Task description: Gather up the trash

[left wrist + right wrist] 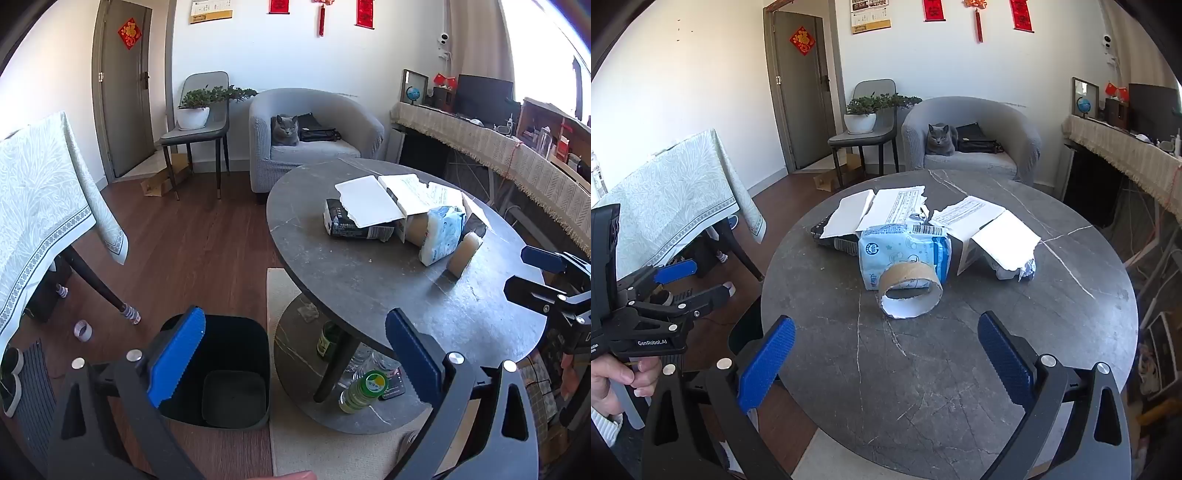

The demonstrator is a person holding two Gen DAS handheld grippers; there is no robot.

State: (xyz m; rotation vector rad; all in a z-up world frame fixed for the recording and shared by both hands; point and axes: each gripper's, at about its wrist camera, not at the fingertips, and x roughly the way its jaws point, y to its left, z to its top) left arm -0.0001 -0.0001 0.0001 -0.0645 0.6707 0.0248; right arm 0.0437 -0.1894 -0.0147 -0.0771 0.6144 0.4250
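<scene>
**A:** Where's the trash sitting?

**B:** All heaped on the round grey worktop (960, 350). The landmark to go by is the cardboard roll (910, 291), lying on its side with the open end towards the right wrist camera. Touching it from behind is a blue-and-white plastic pack (905, 247). Behind that pack lie torn white sheets of paper (897, 210), and a dark printed packet (354, 225) pokes out from under them, on the far left of the roll. To the right of the roll, another torn white sheet (1008, 240) covers a small crumpled wrapper (1027, 269).

**A:** And the bin?

**B:** A black bin (236, 369) stands on the floor, off the worktop's edge, well to the left of the roll. Its inside looks bare as far as the left wrist view shows.

**A:** What are the tongs doing?

**B:** The left tongs (295, 354) are spread as wide as they go, nothing between the blue pads; they hang over the bin and the worktop's near edge. The right tongs (886, 354) are equally wide, gripping nothing, poised above bare worktop just in front of the roll, not touching it.

**A:** Anything else nearby?

**B:** A grey cat (940, 140) sits in the armchair (1015, 125) far behind the roll.
</scene>
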